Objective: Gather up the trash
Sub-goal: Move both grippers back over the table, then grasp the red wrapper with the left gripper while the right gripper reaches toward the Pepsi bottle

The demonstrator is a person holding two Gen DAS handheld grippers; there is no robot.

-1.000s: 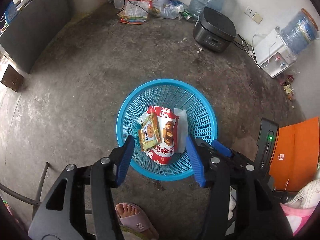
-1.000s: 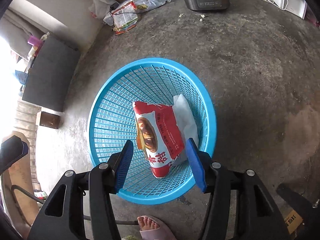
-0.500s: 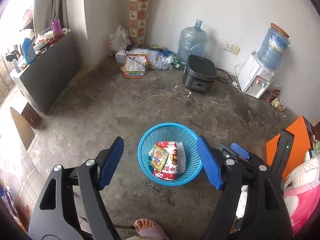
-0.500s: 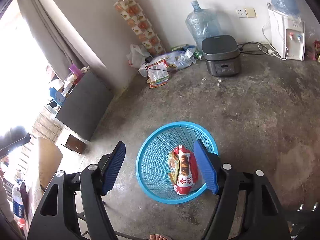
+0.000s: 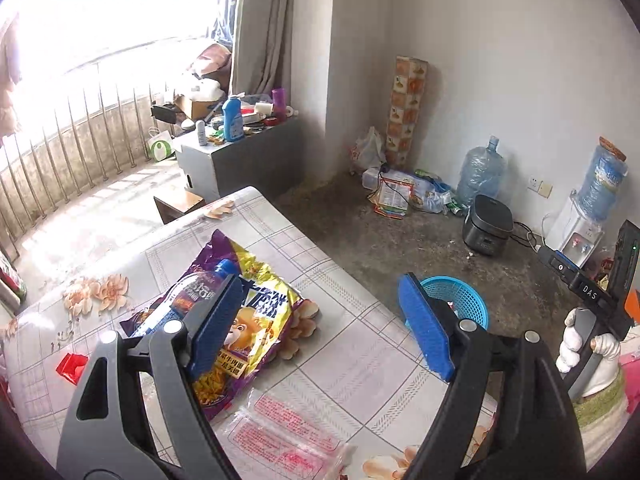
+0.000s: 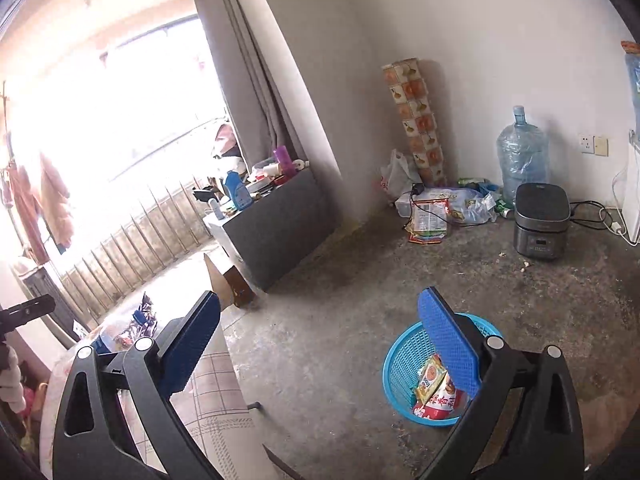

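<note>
Change, left view: a second ago the blue basket [image 5: 460, 300] filled the centre under the gripper; now it sits small at 4 o'clock beyond the table [image 5: 360, 368] edge, and the tabletop fills the lower half.
Change, right view: the basket, earlier large and central, now lies at 5 o'clock on the concrete floor [image 6: 360, 320], with the room's far wall in sight.
Left gripper [image 5: 320, 332]: raised over the table, pointing obliquely down; jaws spread wide with nothing between the pads.
Purple snack bag [image 5: 240, 320]: lies flat on the table at 8 o'clock, partly behind the left finger; a plastic bottle [image 5: 192, 296] lies on it.
Clear wrapper [image 5: 280, 436]: flat on the table at 6 o'clock.
Right gripper [image 6: 320, 348]: held above the floor, tilted down; jaws opening, nothing between them.
Basket contents: red-and-white snack bag [image 6: 440, 400] and a small yellow packet [image 6: 428, 376] inside.
Gloved hand [image 5: 576, 344]: at 4 o'clock in the left view, gripping the other handle.
</note>
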